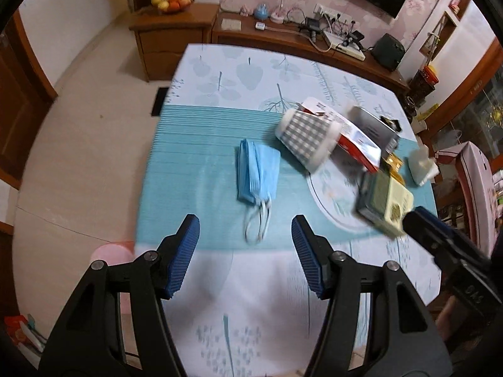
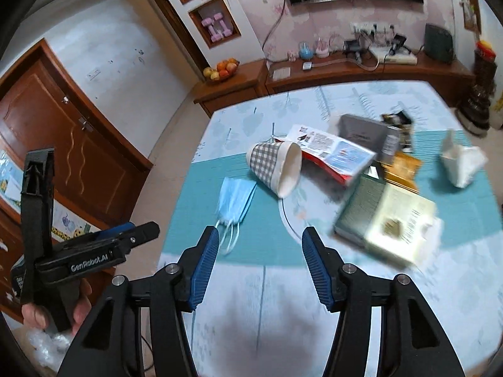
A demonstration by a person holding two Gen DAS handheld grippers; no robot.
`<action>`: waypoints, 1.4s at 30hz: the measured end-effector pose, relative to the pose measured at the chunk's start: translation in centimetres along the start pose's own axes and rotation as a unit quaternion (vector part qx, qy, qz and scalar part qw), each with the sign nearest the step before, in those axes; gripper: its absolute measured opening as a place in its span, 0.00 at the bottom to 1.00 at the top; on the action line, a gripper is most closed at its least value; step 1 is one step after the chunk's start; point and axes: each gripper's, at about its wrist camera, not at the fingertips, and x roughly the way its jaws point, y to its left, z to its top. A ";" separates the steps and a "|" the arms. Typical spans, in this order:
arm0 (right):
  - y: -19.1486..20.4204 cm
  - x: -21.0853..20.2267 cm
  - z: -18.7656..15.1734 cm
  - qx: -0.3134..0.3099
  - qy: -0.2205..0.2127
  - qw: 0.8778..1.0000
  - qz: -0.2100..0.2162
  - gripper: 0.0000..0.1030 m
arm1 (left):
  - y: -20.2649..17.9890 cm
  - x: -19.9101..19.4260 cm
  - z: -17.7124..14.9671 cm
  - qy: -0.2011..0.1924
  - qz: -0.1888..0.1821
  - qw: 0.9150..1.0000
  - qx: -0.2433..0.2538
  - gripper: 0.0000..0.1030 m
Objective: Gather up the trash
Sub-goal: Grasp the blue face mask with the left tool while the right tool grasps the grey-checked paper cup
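Observation:
Trash lies on a table with a blue cloth (image 1: 195, 169). A folded blue face mask (image 1: 257, 171) (image 2: 234, 199) lies just beyond my open, empty left gripper (image 1: 245, 235). A checked paper cup (image 1: 306, 138) (image 2: 276, 168) lies on its side against a red-and-white carton (image 1: 355, 139) (image 2: 333, 154). A grey box (image 1: 372, 124) (image 2: 364, 133), a green-and-cream box (image 1: 385, 204) (image 2: 386, 226) and crumpled white paper (image 1: 421, 165) (image 2: 462, 163) lie to the right. My right gripper (image 2: 259, 251) is open and empty above the near table.
A wooden sideboard (image 1: 283, 36) with cables, small items and a fruit bowl (image 1: 171, 3) stands behind the table. A wooden door (image 2: 59, 144) is on the left. Bare floor (image 1: 88, 157) lies left of the table. A pink object (image 1: 110, 256) sits by the table's near left corner.

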 end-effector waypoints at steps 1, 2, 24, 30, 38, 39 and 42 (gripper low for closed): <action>-0.2 1.8 0.8 0.006 0.007 1.000 0.002 0.54 | 0.1 1.2 0.7 0.006 -0.001 1.000 -0.001 0.56; -0.4 3.0 1.2 0.009 0.010 1.000 0.003 0.54 | 0.1 3.0 1.7 0.016 -0.003 1.000 -0.002 0.56; -5.6 19.5 6.4 0.072 0.037 0.997 -0.005 0.62 | -0.8 17.9 6.4 0.125 -0.039 0.991 0.024 0.56; -5.0 19.8 7.1 0.046 0.023 0.999 0.017 0.63 | -2.1 18.3 6.5 0.118 -0.041 0.992 0.029 0.56; -3.7 19.8 7.0 0.014 0.006 1.000 0.027 0.40 | -2.4 17.8 6.1 0.102 -0.041 0.993 0.029 0.06; -3.5 19.5 6.9 0.011 0.006 0.999 0.031 0.37 | -2.4 17.7 6.1 0.097 -0.039 0.994 0.029 0.06; -2.9 18.5 6.3 -0.002 0.006 0.999 0.038 0.26 | -2.5 16.8 6.1 0.080 -0.027 0.996 0.032 0.05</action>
